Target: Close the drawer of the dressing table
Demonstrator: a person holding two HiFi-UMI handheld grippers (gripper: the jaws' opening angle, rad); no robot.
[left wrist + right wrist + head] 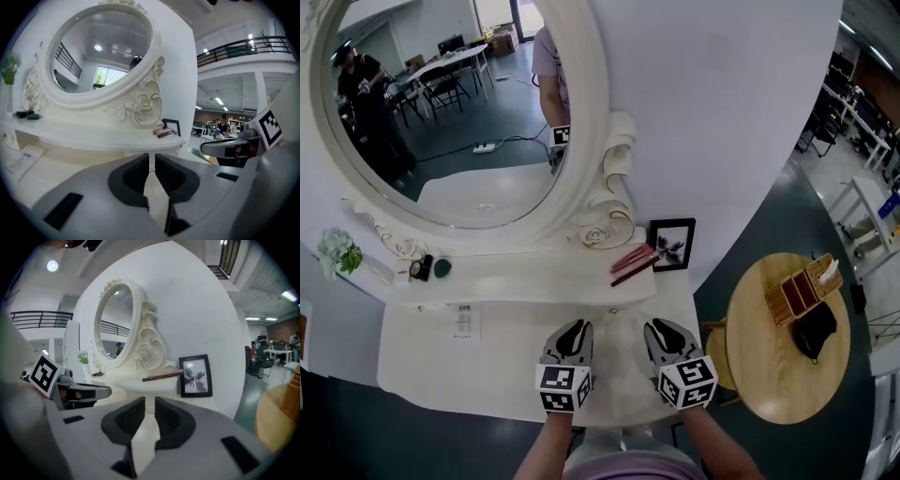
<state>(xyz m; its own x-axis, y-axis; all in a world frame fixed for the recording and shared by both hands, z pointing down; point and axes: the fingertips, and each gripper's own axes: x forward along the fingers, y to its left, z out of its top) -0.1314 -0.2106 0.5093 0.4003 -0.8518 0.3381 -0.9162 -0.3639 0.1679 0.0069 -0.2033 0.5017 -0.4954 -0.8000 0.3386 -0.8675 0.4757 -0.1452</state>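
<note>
Below the oval mirror (pixel 441 103), on the side nearest the person, the left tongs (pixel 574 325) and the right tongs (pixel 662 324) are being held side by side over the front middle of the white desk (pixel 487 370). Both are being pointed toward the mirror.

In the left gripper view, the left tongs (pixel 152 157) are being kept almost together. Only a narrow slit is being left between the dark pads, and nothing is being gripped. The right tongs (pixel 150 400) are being shown the same way in the right gripper view, with a thin gap and nothing in it. The desk's pale top is being seen through both slits.

The drawer cannot be made out as a separate part. The desk's front edge, lying farthest from the mirror, is being covered by the tongs' marker cubes in head view, so how far in the drawer is sitting cannot be told.

Below the mirror's right end, a black picture frame (pixel 672 244) is being kept upright at the wall. Slim pink and brown sticks (pixel 633 263) are lying just beside it on the raised shelf (pixel 534 272). Below the mirror's left end, a small green plant (pixel 339 251) is being kept, and a printed sheet (pixel 464 321) is lying flat on the desk.
</note>
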